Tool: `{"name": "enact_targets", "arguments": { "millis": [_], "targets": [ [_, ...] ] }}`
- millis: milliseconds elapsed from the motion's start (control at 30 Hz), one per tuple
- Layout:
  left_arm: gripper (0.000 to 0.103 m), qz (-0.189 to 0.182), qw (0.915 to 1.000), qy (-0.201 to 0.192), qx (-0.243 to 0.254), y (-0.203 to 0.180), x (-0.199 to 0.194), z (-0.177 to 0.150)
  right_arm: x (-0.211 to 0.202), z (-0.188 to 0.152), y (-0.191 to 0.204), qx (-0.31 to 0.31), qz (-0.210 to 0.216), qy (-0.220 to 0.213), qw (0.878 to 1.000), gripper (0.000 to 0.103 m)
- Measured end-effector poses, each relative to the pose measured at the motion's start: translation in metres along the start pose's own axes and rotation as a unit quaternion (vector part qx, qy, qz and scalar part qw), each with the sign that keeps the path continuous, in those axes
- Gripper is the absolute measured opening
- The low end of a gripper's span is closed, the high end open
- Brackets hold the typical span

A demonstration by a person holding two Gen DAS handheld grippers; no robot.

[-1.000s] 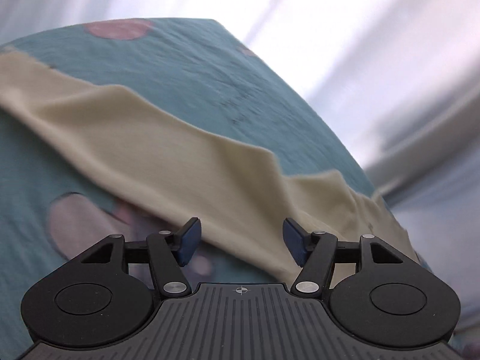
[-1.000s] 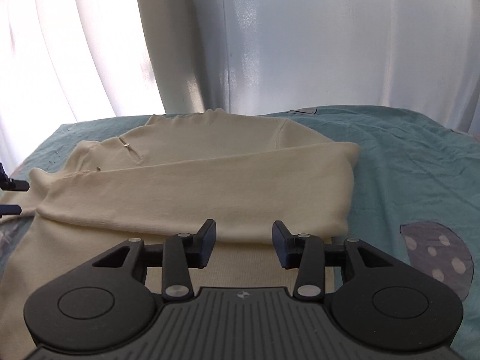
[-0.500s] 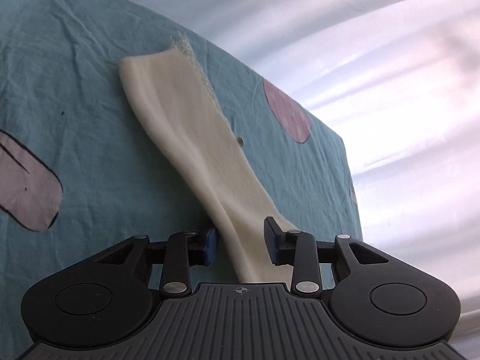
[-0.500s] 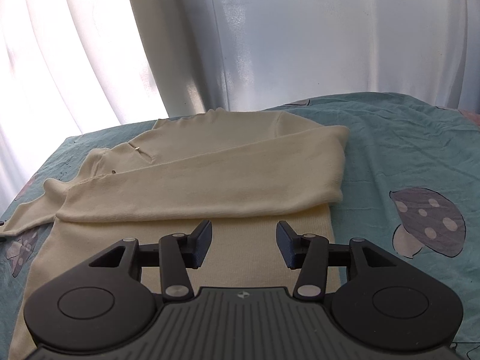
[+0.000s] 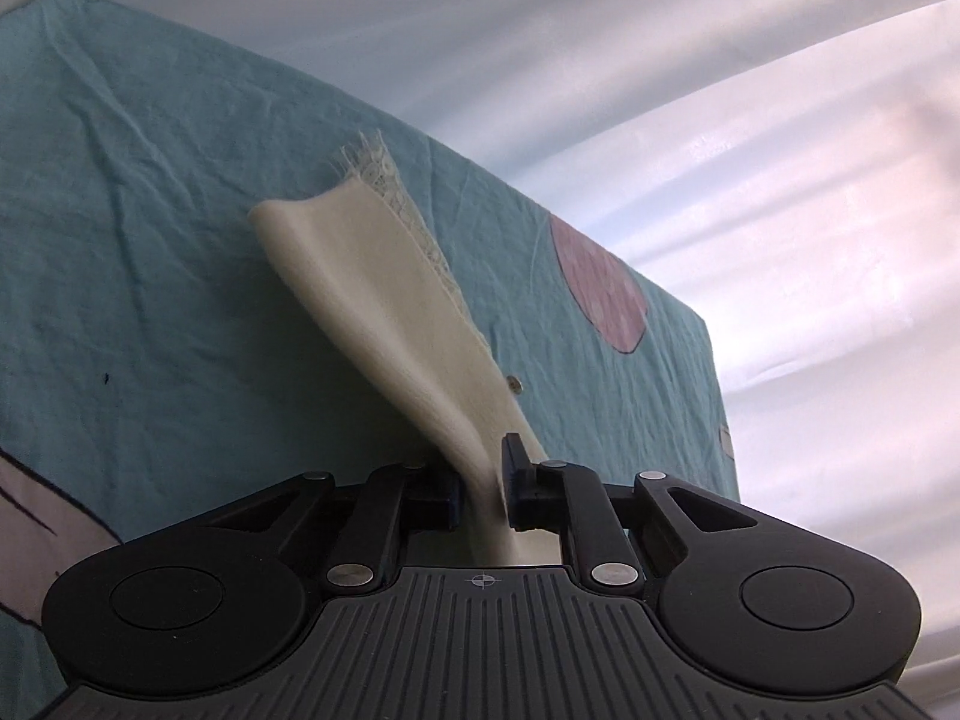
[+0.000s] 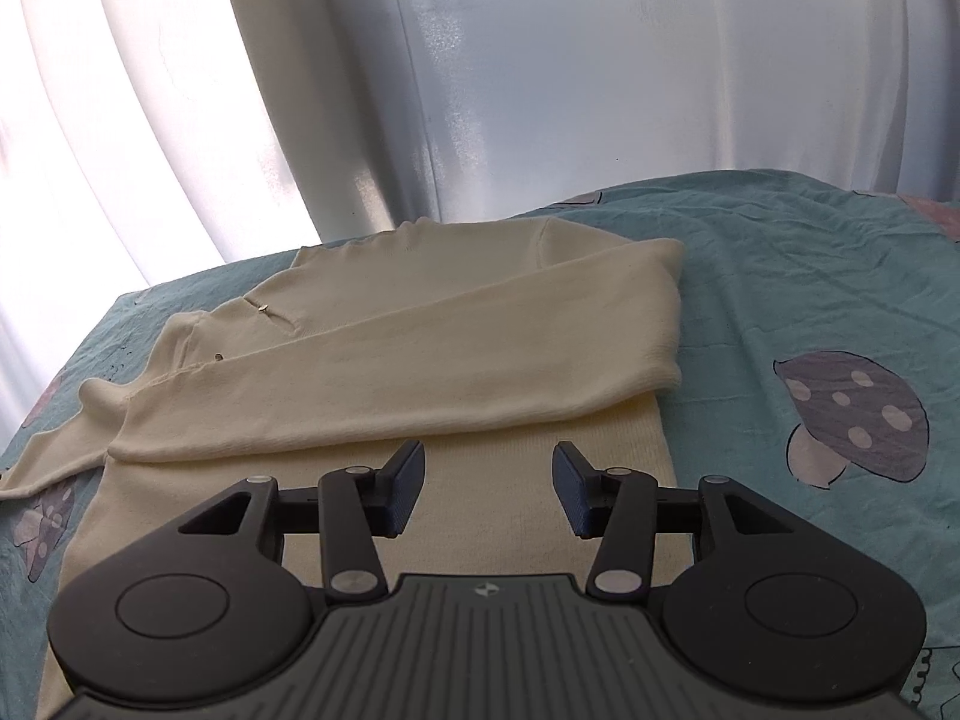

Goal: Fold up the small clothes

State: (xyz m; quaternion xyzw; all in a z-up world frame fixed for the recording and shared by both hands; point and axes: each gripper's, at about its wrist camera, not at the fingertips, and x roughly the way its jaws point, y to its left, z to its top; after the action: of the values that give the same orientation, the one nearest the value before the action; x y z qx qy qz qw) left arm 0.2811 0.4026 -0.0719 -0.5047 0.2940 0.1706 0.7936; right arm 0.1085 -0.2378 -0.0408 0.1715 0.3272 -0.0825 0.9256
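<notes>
The left gripper (image 5: 483,483) has just closed its jaws and pinches the cream sleeve (image 5: 384,300), which stretches toward the far edge of the teal sheet (image 5: 150,300). The right gripper (image 6: 486,489) hovers with jaws spread over the cream sweater (image 6: 420,348), which lies flat near the sheet's far edge.

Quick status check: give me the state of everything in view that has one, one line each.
left gripper: shut on the sleeve, jaws just closed.
sleeve: pinched partway along, lace cuff end lying on the sheet.
right gripper: open, empty, over the sweater's lower part.
sweater: flat on the sheet, one sleeve folded across its body.
sheet: spread out, wrinkled.
</notes>
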Motion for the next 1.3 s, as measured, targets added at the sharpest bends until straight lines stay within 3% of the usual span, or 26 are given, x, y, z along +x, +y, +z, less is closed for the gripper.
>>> {"name": "enact_targets", "arguments": {
  "millis": [233, 400, 500, 567, 633, 733, 867, 1000, 1067, 1133, 1233, 1300],
  "targets": [
    [0.009, 0.006, 0.9999, 0.003, 0.008, 0.004, -0.003, 0.003, 0.000, -0.001, 0.006, -0.001, 0.005, -0.004, 1.000, 0.047],
    [0.009, -0.006, 0.9968, -0.024, 0.077, -0.030, -0.017, -0.002, -0.002, -0.002, 0.004, 0.013, 0.005, -0.006, 1.000, 0.047],
    [0.008, -0.042, 0.9872, -0.035, 0.150, -0.070, -0.035, -0.016, -0.005, -0.002, 0.000, 0.026, 0.015, -0.005, 1.000, 0.047],
    [0.008, -0.073, 0.9734, -0.039, 0.214, -0.105, -0.049, -0.036, -0.007, -0.002, 0.000, 0.029, 0.014, -0.007, 0.999, 0.047],
    [0.009, -0.112, 0.9527, -0.033, 0.280, -0.143, -0.065, -0.066, -0.008, -0.003, -0.001, 0.032, 0.014, -0.008, 0.999, 0.047],
    [0.009, -0.166, 0.9092, -0.022, 0.382, -0.192, -0.085, -0.125, -0.010, -0.003, -0.003, 0.037, 0.014, -0.011, 0.999, 0.047],
    [0.009, -0.217, 0.8315, 0.021, 0.511, -0.234, -0.095, -0.234, -0.017, -0.003, -0.007, 0.044, 0.016, -0.019, 0.999, 0.047],
    [0.014, -0.203, 0.7580, 0.075, 0.615, -0.235, -0.077, -0.345, -0.021, -0.005, -0.013, 0.048, 0.016, -0.021, 0.998, 0.047],
    [0.018, -0.187, 0.7330, 0.111, 0.644, -0.222, -0.062, -0.384, -0.021, -0.006, -0.015, 0.047, 0.014, -0.018, 0.999, 0.047],
    [0.030, -0.169, 0.7259, 0.126, 0.655, -0.210, -0.056, -0.405, -0.021, -0.006, -0.018, 0.048, 0.015, -0.017, 0.999, 0.047],
    [0.040, -0.180, 0.6985, 0.107, 0.684, -0.206, -0.063, -0.414, -0.023, -0.007, -0.022, 0.049, 0.018, -0.017, 0.999, 0.047],
    [0.057, -0.193, 0.6895, 0.084, 0.693, -0.210, -0.067, -0.415, -0.022, -0.007, -0.024, 0.048, 0.017, -0.018, 0.999, 0.047]
  ]
}}
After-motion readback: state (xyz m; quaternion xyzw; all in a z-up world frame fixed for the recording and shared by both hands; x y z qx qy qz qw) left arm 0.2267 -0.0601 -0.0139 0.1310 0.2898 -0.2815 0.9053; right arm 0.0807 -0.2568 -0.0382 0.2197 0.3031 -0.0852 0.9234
